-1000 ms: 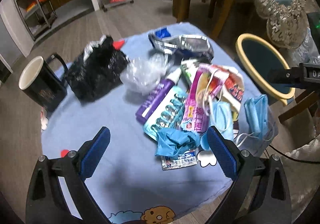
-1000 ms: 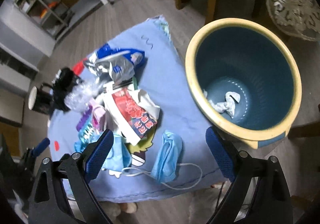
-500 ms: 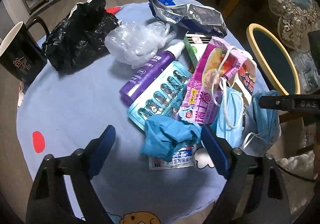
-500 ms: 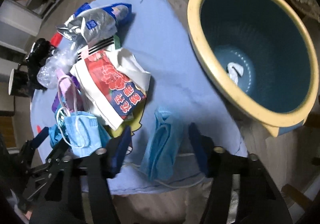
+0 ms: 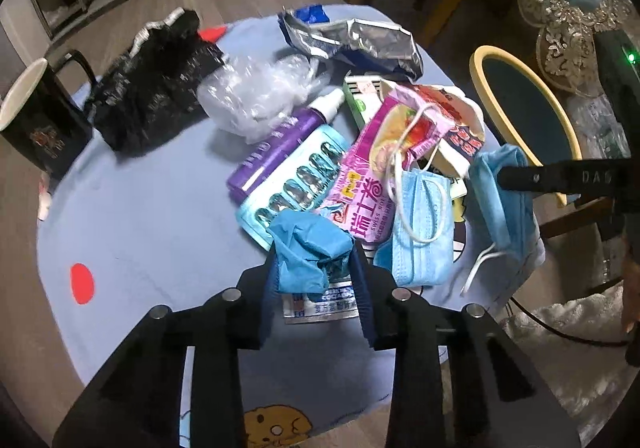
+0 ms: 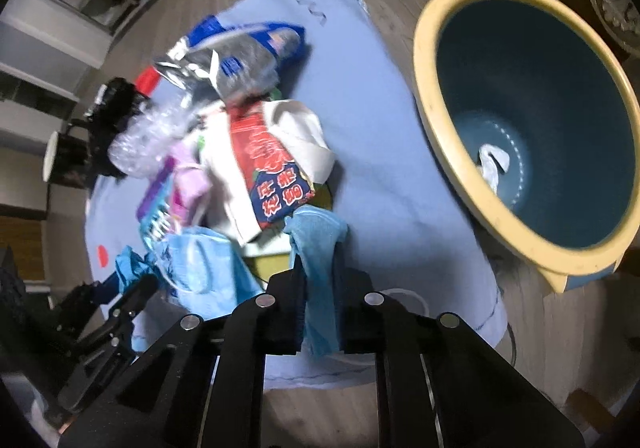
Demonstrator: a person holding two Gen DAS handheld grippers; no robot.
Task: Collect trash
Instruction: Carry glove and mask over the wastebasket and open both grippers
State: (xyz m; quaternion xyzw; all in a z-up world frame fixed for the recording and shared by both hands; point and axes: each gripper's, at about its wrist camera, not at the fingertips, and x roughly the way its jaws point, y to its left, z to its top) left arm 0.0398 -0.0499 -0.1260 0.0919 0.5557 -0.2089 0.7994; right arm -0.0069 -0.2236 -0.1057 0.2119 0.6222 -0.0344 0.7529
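Trash pile sits mid-bench on blue cloth (image 5: 152, 208). Left gripper (image 5: 316, 272) fingers closed around crumpled blue glove (image 5: 308, 248) at near edge of pile, pinched low so it lifts clear of the sachet under it. Right gripper (image 6: 320, 288) fingers nearly shut on folded blue mask (image 6: 318, 248), near right edge of bench, just beside yellow-rimmed bin (image 6: 452, 120), likely so the drop is short. Bin holds one white tissue (image 6: 492, 164). Black mug (image 5: 36, 120) far left, well apart.
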